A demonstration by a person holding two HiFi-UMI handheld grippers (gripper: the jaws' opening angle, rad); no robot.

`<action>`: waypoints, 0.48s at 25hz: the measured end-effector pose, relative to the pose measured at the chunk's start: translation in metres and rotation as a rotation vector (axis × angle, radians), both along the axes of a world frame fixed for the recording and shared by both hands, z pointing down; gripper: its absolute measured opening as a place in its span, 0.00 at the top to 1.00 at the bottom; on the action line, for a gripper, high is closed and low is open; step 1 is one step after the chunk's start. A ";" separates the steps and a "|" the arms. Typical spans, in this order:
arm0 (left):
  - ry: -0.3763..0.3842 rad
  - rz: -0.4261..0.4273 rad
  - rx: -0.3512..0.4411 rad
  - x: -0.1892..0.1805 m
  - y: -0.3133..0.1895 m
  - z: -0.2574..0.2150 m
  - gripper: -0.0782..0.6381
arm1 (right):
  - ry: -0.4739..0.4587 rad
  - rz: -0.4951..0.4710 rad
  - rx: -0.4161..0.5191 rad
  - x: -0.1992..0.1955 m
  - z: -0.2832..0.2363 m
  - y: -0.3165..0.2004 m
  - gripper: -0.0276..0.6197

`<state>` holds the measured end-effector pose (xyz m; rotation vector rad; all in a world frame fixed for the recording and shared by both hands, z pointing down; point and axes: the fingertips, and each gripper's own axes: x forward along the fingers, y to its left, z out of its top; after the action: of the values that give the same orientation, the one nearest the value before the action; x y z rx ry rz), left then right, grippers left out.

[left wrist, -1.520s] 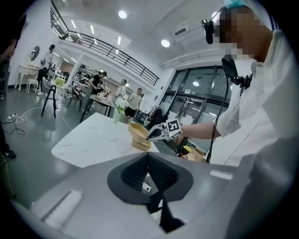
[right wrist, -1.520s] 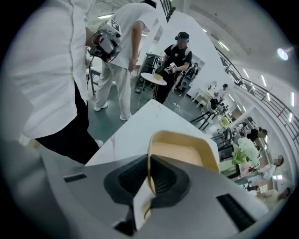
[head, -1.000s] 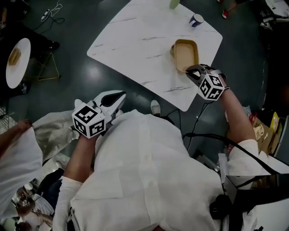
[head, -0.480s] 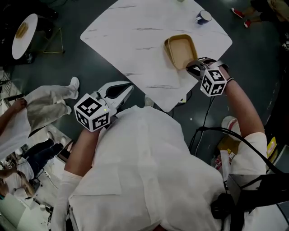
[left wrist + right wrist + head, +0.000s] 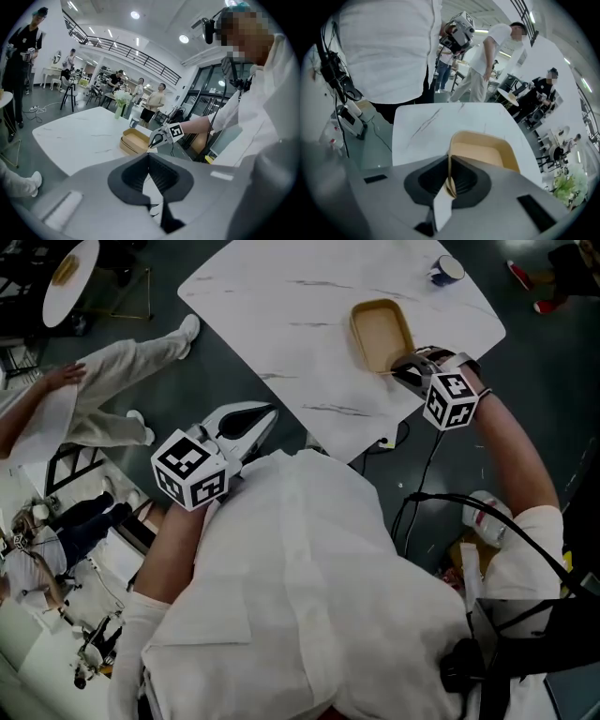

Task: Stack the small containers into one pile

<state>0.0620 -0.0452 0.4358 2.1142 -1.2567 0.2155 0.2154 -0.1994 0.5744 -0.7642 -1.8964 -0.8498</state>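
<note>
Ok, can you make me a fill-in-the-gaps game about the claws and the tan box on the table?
Only ____ of the two claws is holding anything.
The right claw pinches the rim of the tan container, which is ____ inside.
The left claw is shut, off the edge of the white marble table, and holds ____.
Missing words: one; empty; nothing.

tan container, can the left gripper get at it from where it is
Probably yes, with a reach. The left gripper hangs shut and empty off the edge of the table, with only bare top between it and the tan container. The right gripper grips one rim; the others look free.
</note>
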 end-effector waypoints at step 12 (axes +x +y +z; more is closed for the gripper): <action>-0.018 -0.034 -0.009 0.015 -0.003 -0.002 0.88 | 0.005 -0.080 0.004 0.011 0.006 -0.008 0.93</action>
<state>0.0767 -0.0480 0.4342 2.0861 -1.2990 0.2258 0.2266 -0.2072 0.5800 -0.8442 -1.8699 -0.9003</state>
